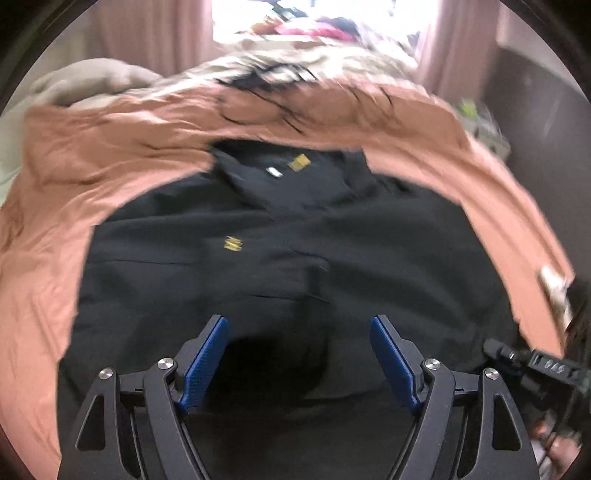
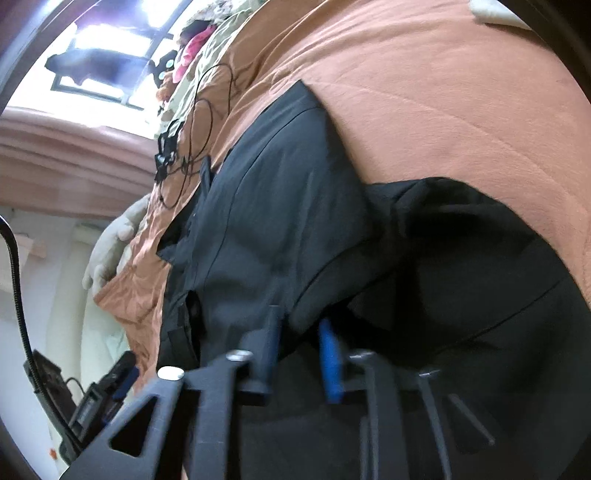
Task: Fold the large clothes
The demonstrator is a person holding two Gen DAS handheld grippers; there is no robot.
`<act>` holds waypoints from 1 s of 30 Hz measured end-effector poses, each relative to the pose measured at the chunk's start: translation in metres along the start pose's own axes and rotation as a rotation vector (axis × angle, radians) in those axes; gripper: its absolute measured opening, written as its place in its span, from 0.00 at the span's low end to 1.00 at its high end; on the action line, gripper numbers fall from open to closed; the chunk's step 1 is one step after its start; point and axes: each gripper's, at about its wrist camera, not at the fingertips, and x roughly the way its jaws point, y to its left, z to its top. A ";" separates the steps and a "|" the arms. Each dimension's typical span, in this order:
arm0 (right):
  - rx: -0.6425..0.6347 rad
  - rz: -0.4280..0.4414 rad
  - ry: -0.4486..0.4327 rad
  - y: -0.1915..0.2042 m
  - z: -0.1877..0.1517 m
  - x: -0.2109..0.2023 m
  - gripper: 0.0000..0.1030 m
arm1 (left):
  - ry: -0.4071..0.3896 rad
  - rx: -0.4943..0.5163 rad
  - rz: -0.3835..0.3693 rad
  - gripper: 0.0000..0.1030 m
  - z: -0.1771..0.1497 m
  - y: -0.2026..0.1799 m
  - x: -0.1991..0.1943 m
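Observation:
A large black shirt (image 1: 295,251) with small yellow marks lies spread on an orange sheet (image 1: 92,177) on a bed. My left gripper (image 1: 299,325) is open and empty, its blue pads wide apart just above the shirt's near part. In the right wrist view the black shirt (image 2: 295,221) fills the middle on the orange sheet (image 2: 443,92). My right gripper (image 2: 301,325) has its blue pads close together with a fold of the black shirt between them; this view is tilted and blurred.
A black cable (image 2: 207,122) lies on the sheet beyond the shirt's collar. Beige bedding (image 1: 92,81) and a pile of clothes (image 1: 314,29) sit at the far end by the window. A stand with a device (image 2: 92,398) is beside the bed.

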 end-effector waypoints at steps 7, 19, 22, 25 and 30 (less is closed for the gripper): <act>-0.021 -0.004 0.014 0.001 0.002 0.006 0.06 | 0.096 0.149 0.252 0.78 -0.005 -0.010 0.063; -0.021 -0.005 0.010 0.002 0.000 0.003 0.06 | 0.036 0.096 0.239 0.49 0.018 0.050 0.022; -0.018 -0.009 0.024 0.002 -0.001 0.006 0.06 | 0.035 0.050 0.240 0.49 0.022 0.079 0.005; -0.014 -0.018 0.032 0.004 -0.003 0.005 0.08 | 0.042 0.041 0.333 0.49 0.022 0.102 -0.008; -0.026 -0.024 0.029 0.009 -0.006 0.003 0.10 | 0.048 -0.065 0.304 0.59 0.011 0.144 -0.025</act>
